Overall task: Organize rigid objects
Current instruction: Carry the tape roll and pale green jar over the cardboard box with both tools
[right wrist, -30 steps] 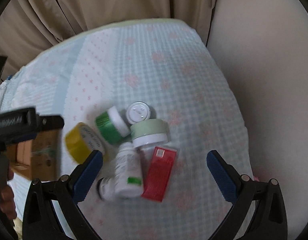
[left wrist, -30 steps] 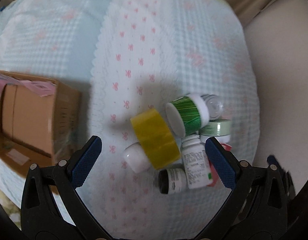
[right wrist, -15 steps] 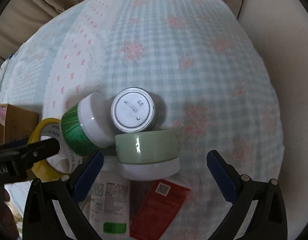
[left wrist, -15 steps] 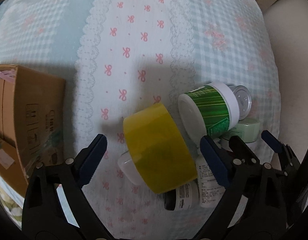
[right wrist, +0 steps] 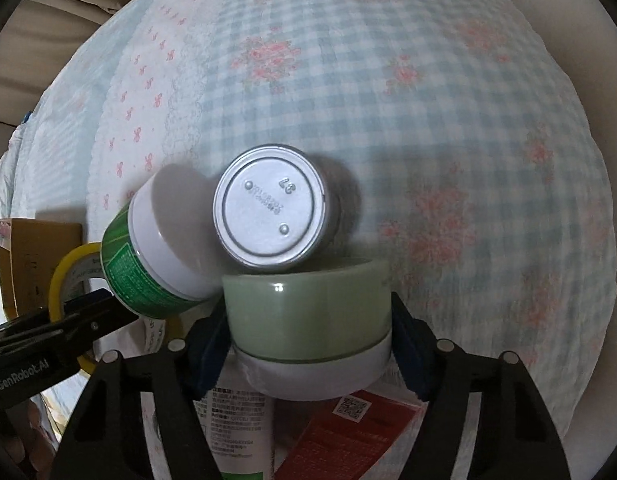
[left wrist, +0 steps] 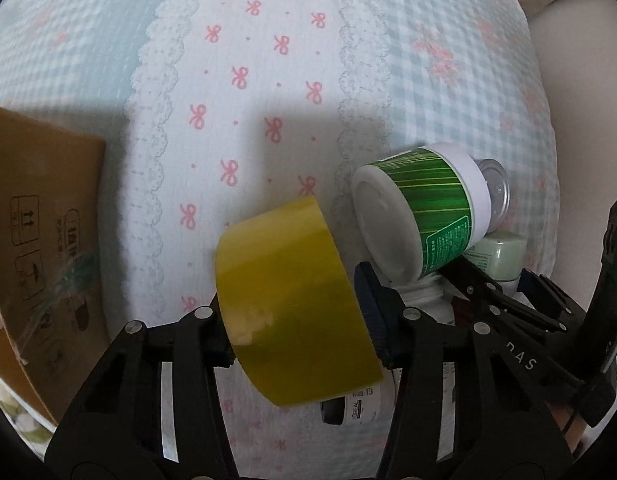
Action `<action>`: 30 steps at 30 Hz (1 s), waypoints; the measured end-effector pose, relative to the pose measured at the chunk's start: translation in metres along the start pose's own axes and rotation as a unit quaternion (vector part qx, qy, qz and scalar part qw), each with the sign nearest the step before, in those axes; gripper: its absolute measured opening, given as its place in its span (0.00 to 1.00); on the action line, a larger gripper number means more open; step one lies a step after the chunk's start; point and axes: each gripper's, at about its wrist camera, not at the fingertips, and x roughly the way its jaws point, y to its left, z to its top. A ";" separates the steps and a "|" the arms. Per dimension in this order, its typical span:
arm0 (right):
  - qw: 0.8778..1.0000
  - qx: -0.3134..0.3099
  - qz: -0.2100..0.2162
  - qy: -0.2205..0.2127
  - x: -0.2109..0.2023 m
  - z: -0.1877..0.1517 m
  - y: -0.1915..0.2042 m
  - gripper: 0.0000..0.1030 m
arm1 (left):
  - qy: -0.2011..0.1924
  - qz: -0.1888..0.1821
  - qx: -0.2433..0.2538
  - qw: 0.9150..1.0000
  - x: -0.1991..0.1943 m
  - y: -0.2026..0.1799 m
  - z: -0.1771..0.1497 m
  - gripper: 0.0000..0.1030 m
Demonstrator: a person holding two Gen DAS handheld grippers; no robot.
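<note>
Where the checked bedspread (left wrist: 448,80) carries the pile: one glossy yellow tape roll (left wrist: 292,300), axis tilted, clamped across its width by the left tool (left wrist: 298,324); one pale-green jar (right wrist: 308,312) with white base, squat and round, clamped by the right tool (right wrist: 308,344). One green-striped tub (left wrist: 424,216) on its side, one metal can (right wrist: 268,220), one red carton (right wrist: 348,436), one white bottle (right wrist: 236,428), one cardboard box (left wrist: 36,240) at the bed's left.

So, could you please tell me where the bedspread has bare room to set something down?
Free: the bow-print strip between the cardboard box and the yellow tape roll, and the checked cloth beyond the silver can. Crowded: the cluster around the green-striped jar and pale green jar.
</note>
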 end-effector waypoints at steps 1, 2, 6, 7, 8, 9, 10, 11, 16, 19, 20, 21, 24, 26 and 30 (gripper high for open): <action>1.000 0.004 -0.001 -0.001 0.001 0.000 0.002 0.65 | -0.001 0.001 0.002 1.000 0.000 -0.003 -0.002 0.44; 1.000 0.008 -0.002 -0.002 0.000 -0.002 0.004 0.65 | -0.002 0.000 0.004 1.000 -0.001 -0.002 -0.002 0.43; 1.000 0.014 -0.016 -0.009 0.000 -0.004 0.011 0.65 | -0.009 0.001 0.014 1.000 -0.008 -0.004 -0.001 0.41; 1.000 0.016 -0.018 -0.011 -0.004 -0.008 0.008 0.65 | -0.011 0.000 0.017 1.000 -0.011 -0.004 -0.002 0.41; 0.999 0.022 -0.025 -0.017 -0.008 -0.010 0.010 0.65 | -0.013 0.002 0.019 1.000 -0.015 -0.006 -0.001 0.40; 0.999 0.026 -0.032 -0.021 -0.011 -0.011 0.010 0.65 | -0.015 0.004 0.023 1.000 -0.020 -0.005 -0.002 0.39; 0.998 0.031 -0.038 -0.027 -0.017 -0.012 0.010 0.65 | -0.017 0.003 0.025 1.000 -0.026 -0.007 -0.005 0.38; 0.998 0.034 -0.040 -0.030 -0.022 -0.015 0.008 0.65 | -0.018 0.000 0.026 1.000 -0.033 -0.007 -0.006 0.38; 0.996 0.049 -0.049 -0.049 -0.062 -0.017 0.011 0.65 | -0.042 -0.008 0.034 0.999 -0.076 -0.009 -0.016 0.37; 0.995 0.050 -0.057 -0.070 -0.094 -0.019 0.017 0.65 | -0.065 -0.016 0.045 0.997 -0.109 -0.009 -0.022 0.37; 0.994 0.049 -0.060 -0.078 -0.106 -0.022 0.020 0.65 | -0.075 -0.016 0.052 0.996 -0.122 -0.009 -0.024 0.37; 0.993 0.047 -0.064 -0.085 -0.118 -0.026 0.024 0.65 | -0.084 -0.016 0.060 0.995 -0.135 -0.008 -0.028 0.37; 0.991 0.050 -0.070 -0.104 -0.153 -0.033 0.036 0.65 | -0.112 -0.015 0.083 0.990 -0.169 -0.011 -0.031 0.37; 0.989 0.054 -0.069 -0.116 -0.176 -0.042 0.041 0.65 | -0.128 -0.016 0.091 0.987 -0.195 -0.005 -0.035 0.37; 0.987 0.057 -0.061 -0.137 -0.216 -0.053 0.062 0.65 | -0.153 -0.007 0.102 0.983 -0.242 0.017 -0.044 0.37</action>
